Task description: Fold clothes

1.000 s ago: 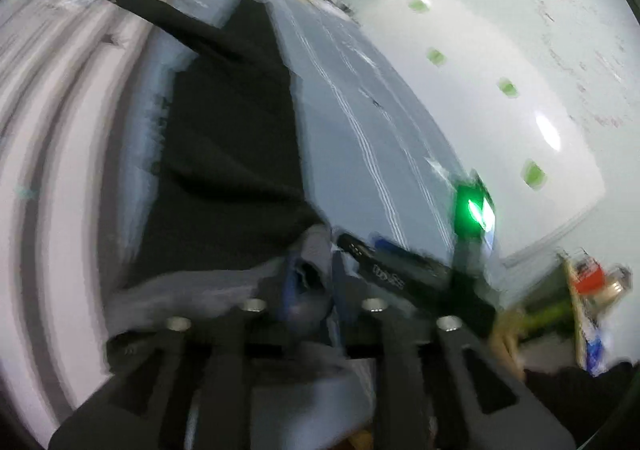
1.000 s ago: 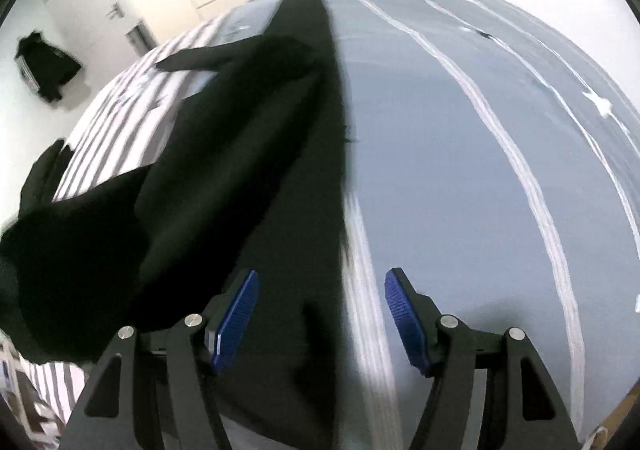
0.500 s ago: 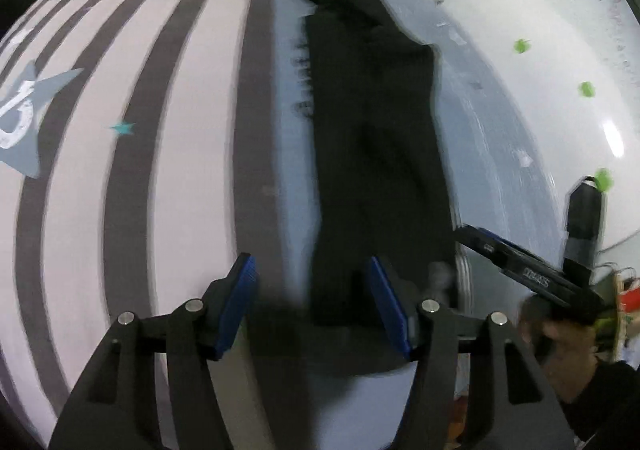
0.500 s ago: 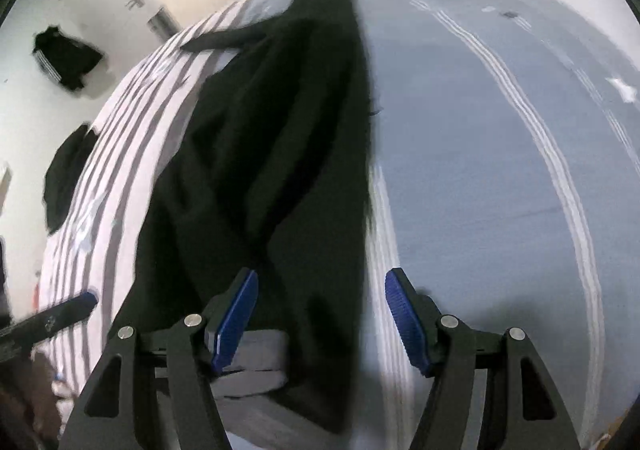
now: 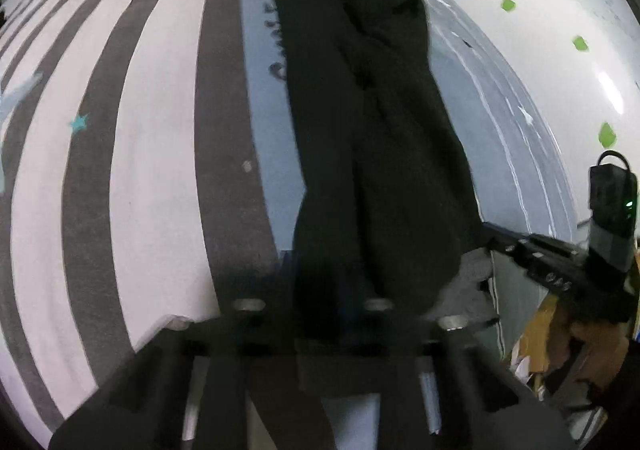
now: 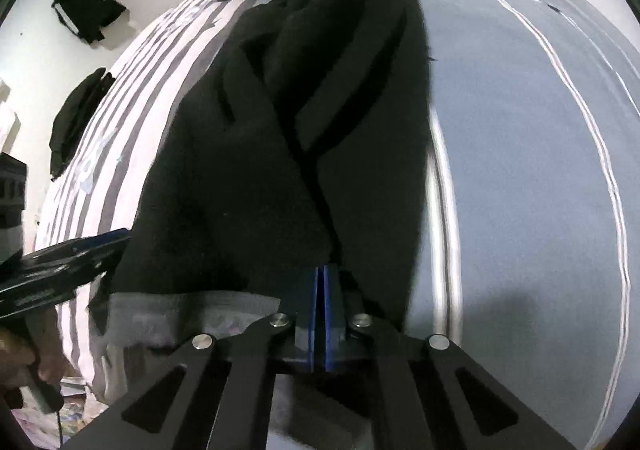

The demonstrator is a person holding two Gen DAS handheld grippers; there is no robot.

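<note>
Right wrist view first: the right gripper [image 6: 320, 314] has its blue-padded jaws clamped flat together on the near hem of the long black fabric garment [image 6: 280, 138], where half a second back they stood wide apart over it. The left gripper [image 5: 316, 310] is closing too, with the same hem between its jaws, though it's dark and blurry there so I can't see if the pads press yet. So both near corners look about pinned, ready for a fold. Farther out, the garment lies lengthwise on the striped grey and white bed cover [image 5: 140, 170].
</note>
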